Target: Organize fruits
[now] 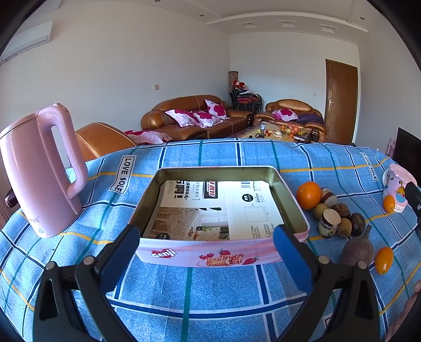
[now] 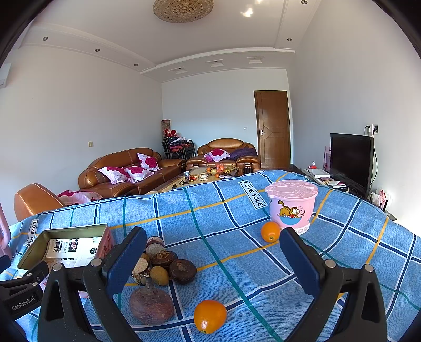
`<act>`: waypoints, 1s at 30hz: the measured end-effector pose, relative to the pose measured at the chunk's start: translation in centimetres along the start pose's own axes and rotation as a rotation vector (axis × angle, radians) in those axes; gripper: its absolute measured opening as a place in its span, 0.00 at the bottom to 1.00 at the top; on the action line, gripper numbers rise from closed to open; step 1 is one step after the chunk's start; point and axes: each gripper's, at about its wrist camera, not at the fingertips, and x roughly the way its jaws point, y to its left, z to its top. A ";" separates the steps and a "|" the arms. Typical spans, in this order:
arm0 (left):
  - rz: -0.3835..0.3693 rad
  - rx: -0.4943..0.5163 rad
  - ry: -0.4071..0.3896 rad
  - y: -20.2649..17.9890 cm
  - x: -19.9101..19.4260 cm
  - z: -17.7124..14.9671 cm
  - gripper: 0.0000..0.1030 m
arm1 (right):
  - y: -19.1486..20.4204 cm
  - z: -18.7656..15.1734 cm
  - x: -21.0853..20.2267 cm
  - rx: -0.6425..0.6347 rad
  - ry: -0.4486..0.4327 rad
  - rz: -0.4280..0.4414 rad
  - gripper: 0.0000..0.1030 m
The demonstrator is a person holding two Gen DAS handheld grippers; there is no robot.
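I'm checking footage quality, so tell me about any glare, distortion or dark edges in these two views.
Left wrist: sunlight washes out the paper inside the tin; fisheye bows the tablecloth; black vignette in the corners. Right wrist: same bowing and vignette, bright glare spot on the ceiling, sharp focus throughout.

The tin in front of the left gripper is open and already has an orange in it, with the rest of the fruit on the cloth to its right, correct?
Not quite. The tin is open, but the left wrist view shows only printed paper inside. The large orange sits on the cloth with the other fruit, right of the tin.
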 end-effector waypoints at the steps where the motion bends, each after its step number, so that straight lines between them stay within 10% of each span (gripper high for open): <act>1: 0.001 0.000 0.000 0.0 0.0 0.0 1.00 | 0.0 0.0 0.0 0.000 0.001 0.000 0.99; 19: -0.068 0.007 0.012 -0.3 -0.1 0.1 1.00 | -1.9 -0.2 0.0 0.077 0.028 -0.016 0.99; 30: -0.251 0.088 0.036 -2.7 -1.0 -0.8 1.00 | -8.3 -1.5 0.4 0.084 0.303 0.114 0.95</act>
